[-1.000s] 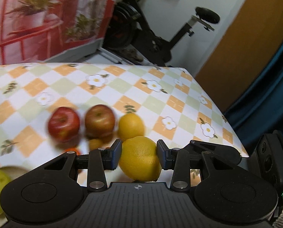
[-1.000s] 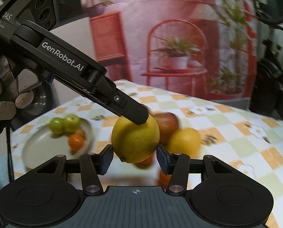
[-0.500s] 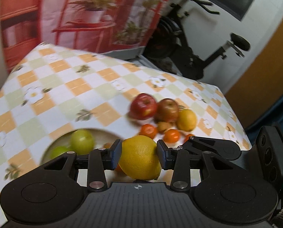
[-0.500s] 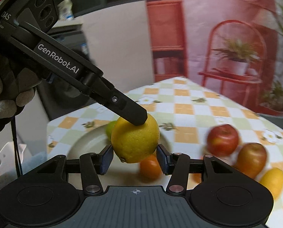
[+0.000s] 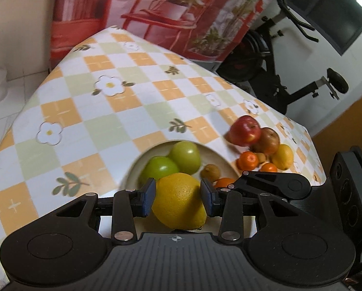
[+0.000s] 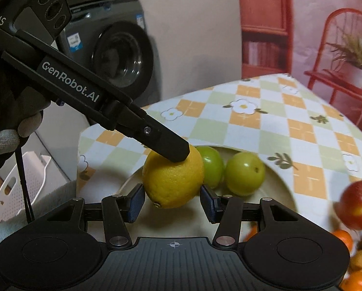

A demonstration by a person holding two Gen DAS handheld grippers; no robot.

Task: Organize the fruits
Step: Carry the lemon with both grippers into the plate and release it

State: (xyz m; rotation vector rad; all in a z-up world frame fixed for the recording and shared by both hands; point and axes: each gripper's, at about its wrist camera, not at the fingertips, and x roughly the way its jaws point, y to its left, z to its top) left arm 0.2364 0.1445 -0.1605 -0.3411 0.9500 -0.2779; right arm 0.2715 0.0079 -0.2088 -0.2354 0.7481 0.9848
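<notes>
Checkered tablecloth bears a plate holding two green fruits, with red apples beside it, while above the plate the left gripper clamps a lemon and the right gripper flanks it, pads apart from it.

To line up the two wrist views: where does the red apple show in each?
Left wrist view: the red apple sits right of centre, on the checked tablecloth, at the far end of the loose fruit pile.
Right wrist view: the red apple is at the right edge, blurred, beside the plate.
Shared landmark: the two green fruits on the plate.
</notes>
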